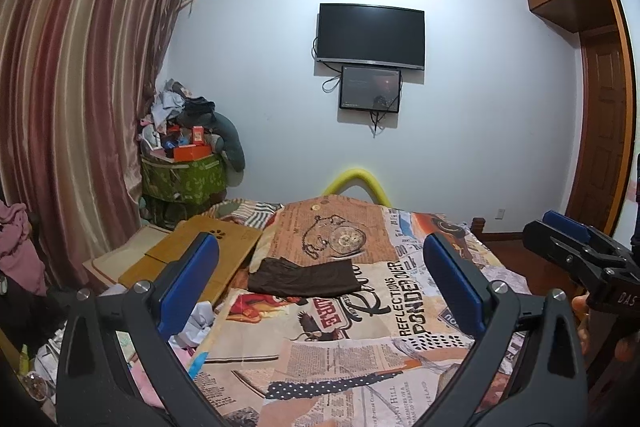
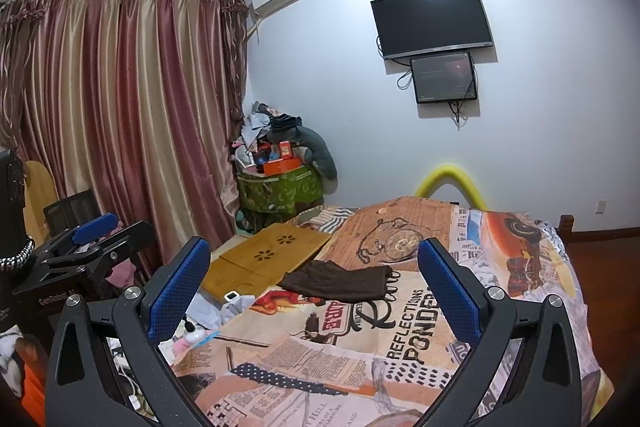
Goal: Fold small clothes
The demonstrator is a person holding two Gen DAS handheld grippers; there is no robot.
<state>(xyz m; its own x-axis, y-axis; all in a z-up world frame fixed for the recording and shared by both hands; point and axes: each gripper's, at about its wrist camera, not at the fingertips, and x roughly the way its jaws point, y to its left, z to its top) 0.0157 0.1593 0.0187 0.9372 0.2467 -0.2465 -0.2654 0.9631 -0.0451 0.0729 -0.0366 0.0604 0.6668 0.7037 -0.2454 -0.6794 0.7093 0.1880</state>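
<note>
Small screen [image 1: 369, 87] text too blurred to read

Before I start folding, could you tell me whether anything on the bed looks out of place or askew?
Only mildly: the dark brown folded garment lies slightly crooked on the newspaper-print bedspread, one end rumpled. A flat bamboo lap tray rests at the bed's left edge. Both claws, left and right, hang open, holding nothing.

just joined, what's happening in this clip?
A person holds two grippers above a bed with a newspaper-print cover. The left gripper and right gripper are both open and hold nothing. A small brown garment lies on the cover ahead of them, fairly flat, untouched. A wooden lap tray sits beside it.
</note>
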